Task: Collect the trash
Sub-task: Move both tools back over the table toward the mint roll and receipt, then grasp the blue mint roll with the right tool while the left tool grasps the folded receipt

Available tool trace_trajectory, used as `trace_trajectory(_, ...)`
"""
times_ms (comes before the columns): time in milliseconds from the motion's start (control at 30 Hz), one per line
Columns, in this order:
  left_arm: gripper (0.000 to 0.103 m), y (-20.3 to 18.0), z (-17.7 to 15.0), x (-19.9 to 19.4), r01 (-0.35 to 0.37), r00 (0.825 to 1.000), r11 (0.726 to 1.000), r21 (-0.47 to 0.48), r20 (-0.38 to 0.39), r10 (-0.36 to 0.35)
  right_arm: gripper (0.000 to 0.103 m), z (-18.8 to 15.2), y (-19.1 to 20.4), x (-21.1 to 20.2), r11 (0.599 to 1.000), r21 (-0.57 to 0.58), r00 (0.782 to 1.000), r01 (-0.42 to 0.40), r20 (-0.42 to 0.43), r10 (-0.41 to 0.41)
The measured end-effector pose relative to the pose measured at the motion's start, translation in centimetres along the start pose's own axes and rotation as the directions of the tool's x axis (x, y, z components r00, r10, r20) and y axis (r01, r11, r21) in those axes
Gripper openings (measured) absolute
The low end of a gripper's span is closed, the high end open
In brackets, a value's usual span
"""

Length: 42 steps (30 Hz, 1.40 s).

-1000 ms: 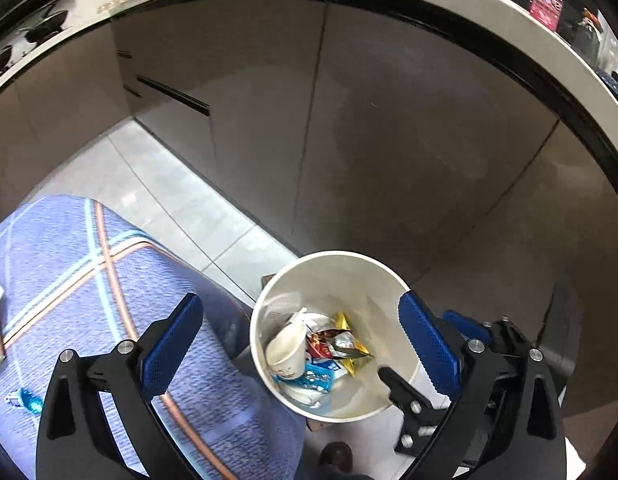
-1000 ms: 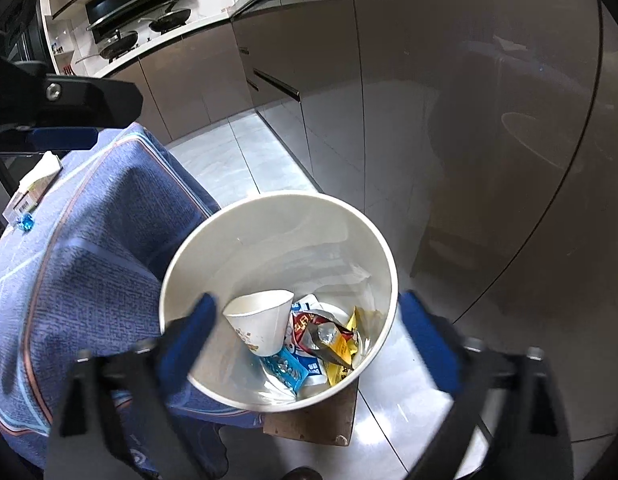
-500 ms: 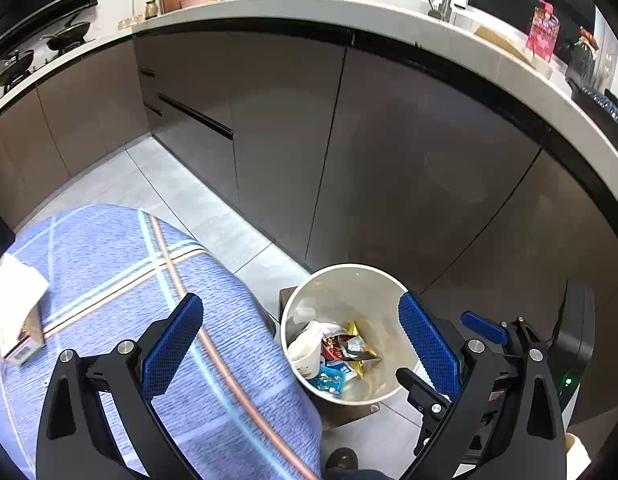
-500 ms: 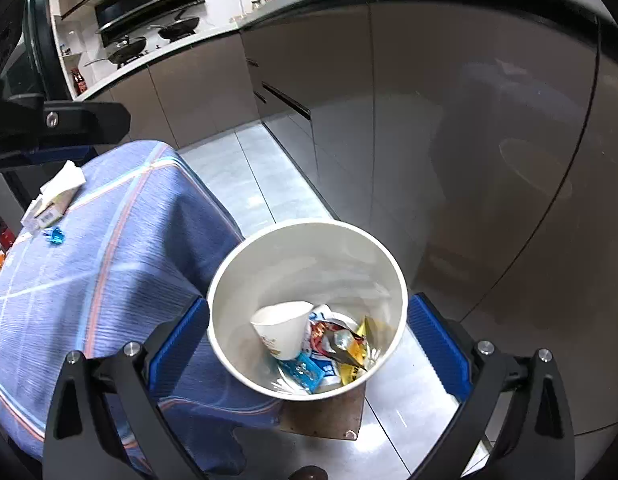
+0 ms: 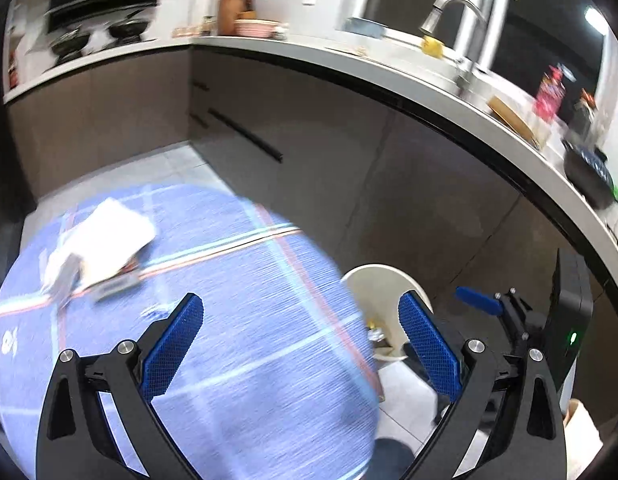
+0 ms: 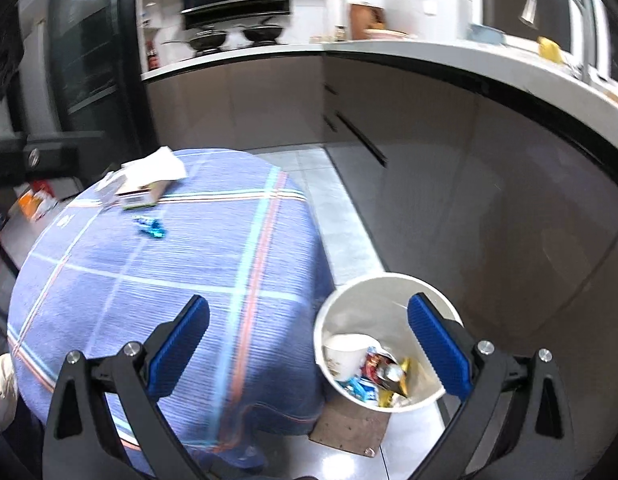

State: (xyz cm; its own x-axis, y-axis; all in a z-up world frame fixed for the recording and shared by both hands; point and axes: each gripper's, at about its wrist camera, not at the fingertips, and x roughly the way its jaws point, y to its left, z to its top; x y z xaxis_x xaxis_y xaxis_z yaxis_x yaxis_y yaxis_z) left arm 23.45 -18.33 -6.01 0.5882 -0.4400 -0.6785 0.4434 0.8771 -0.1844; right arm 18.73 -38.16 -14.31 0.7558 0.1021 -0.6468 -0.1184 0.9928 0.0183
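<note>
A white trash bin stands on the floor beside the table and holds a paper cup and several snack wrappers. It also shows in the left wrist view, partly hidden by the table. A blue candy wrapper and a carton with white paper on it lie on the blue plaid tablecloth; the carton also shows blurred in the left wrist view. My left gripper is open and empty above the table edge. My right gripper is open and empty above the table edge and bin.
Grey kitchen cabinets and a countertop with a sink tap run behind the bin. A brown board lies under the bin on the tiled floor. A stove with pans is at the back.
Both grippers have risen and pulled back from the bin toward the table. The bin now looks smaller and more of the tablecloth, carton and blue wrapper is in view.
</note>
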Motion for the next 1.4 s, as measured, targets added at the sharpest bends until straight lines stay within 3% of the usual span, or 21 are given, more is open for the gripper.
trace_trajectory(133, 0.095, 6.2, -1.7, -2.6, -0.062, 0.998, 0.991, -0.116, -0.006, 0.061, 0.100, 1.3, 2.8, 0.7, 0.996, -0.017, 0.996, -0.084, -0.005, 0.084)
trace_trajectory(233, 0.095, 10.6, -3.3, -3.8, -0.100, 0.995, 0.977, -0.191, -0.024, 0.097, 0.100, 2.3, 5.3, 2.4, 0.980, -0.012, 0.979, -0.197, -0.062, 0.196)
trace_trajectory(400, 0.095, 16.8, -5.1, -5.6, -0.180, 0.984, 0.948, -0.261, -0.035, 0.177, 0.100, 3.5, 10.0, 4.9, 0.970, -0.099, 0.969, -0.222, -0.131, 0.209)
trace_trajectory(533, 0.094, 19.9, -6.0, -6.5, -0.190, 0.981, 0.939, -0.288, -0.033, 0.189, 0.100, 4.8, 13.3, 6.8, 0.960, -0.155, 0.963, -0.235, -0.167, 0.209)
trace_trajectory(667, 0.094, 21.5, -6.1, -6.5, -0.175, 0.984, 0.940, -0.292, -0.032, 0.173, 0.097, 6.0, 16.6, 9.0, 0.936, -0.233, 0.954, -0.264, -0.207, 0.218)
trace_trajectory(733, 0.094, 22.0, -6.2, -6.5, -0.171, 0.985, 0.942, -0.287, -0.027, 0.171, 0.090, 6.6, 17.9, 10.4, 0.926, -0.265, 0.950, -0.270, -0.232, 0.210)
trace_trajectory(800, 0.094, 22.5, -6.3, -6.4, -0.167, 0.986, 0.945, -0.281, -0.026, 0.166, 0.076, 6.9, 18.6, 11.6, 0.921, -0.279, 0.947, -0.271, -0.249, 0.203)
trace_trajectory(1033, 0.091, 24.6, -6.4, -5.9, -0.158, 0.987, 0.946, -0.284, -0.027, 0.157, 0.075, 7.8, 19.7, 15.3, 0.908, -0.316, 0.940, -0.274, -0.286, 0.184)
trace_trajectory(1133, 0.089, 25.2, -6.2, -5.5, -0.157, 0.988, 0.946, -0.285, -0.031, 0.154, 0.061, 7.9, 20.0, 16.3, 0.903, -0.322, 0.934, -0.284, -0.305, 0.185)
trace_trajectory(1267, 0.086, 25.6, -5.7, -4.7, -0.135, 0.991, 0.950, -0.282, -0.029, 0.132, 0.057, 7.6, 20.4, 17.0, 0.892, -0.351, 0.932, -0.285, -0.317, 0.173)
trace_trajectory(1333, 0.085, 25.7, -5.1, -4.0, -0.144, 0.989, 0.953, -0.267, -0.024, 0.143, 0.049, 7.4, 20.4, 17.1, 0.891, -0.350, 0.931, -0.288, -0.318, 0.176)
trace_trajectory(1367, 0.082, 25.8, -4.9, -3.7, -0.145, 0.989, 0.954, -0.261, -0.023, 0.144, 0.040, 7.4, 20.3, 17.1, 0.893, -0.344, 0.931, -0.291, -0.316, 0.182)
trace_trajectory(1400, 0.081, 25.8, -4.6, -3.2, -0.143, 0.990, 0.956, -0.256, -0.024, 0.142, 0.039, 7.3, 20.3, 17.0, 0.896, -0.341, 0.933, -0.285, -0.311, 0.179)
